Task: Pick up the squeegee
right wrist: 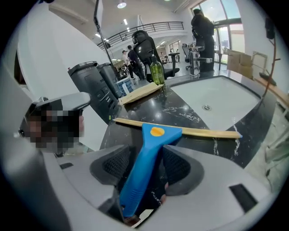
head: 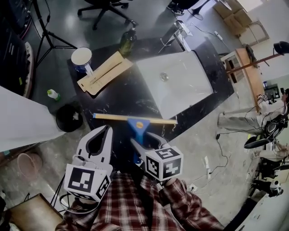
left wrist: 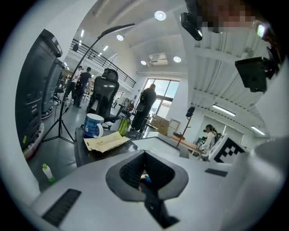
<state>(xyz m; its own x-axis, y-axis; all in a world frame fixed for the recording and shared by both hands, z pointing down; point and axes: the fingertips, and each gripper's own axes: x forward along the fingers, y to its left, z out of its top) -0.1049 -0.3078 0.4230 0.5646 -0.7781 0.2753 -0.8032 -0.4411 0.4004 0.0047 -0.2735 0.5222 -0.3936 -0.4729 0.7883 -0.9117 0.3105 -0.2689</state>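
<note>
Black marble counter (head: 122, 97), white sink basin (head: 185, 83), blue mug (head: 82, 58) beside tan paper sleeves (head: 104, 72), green bottle (head: 128, 41), office chair (head: 106, 6)

Head view: dim, even light from overhead is recorded; the black countertop (head: 122, 97) is rendered dark and the white sink (head: 189, 85) bright, with only soft shadows. Gripper views: strong barrel distortion and black vignetting are seen at every corner. Round ceiling lights (left wrist: 160, 15) and a tall window (left wrist: 166, 90) are blown out, pale reflections are laid across the countertop, and the left gripper (left wrist: 144, 152) is softened nearest the lens.
</note>
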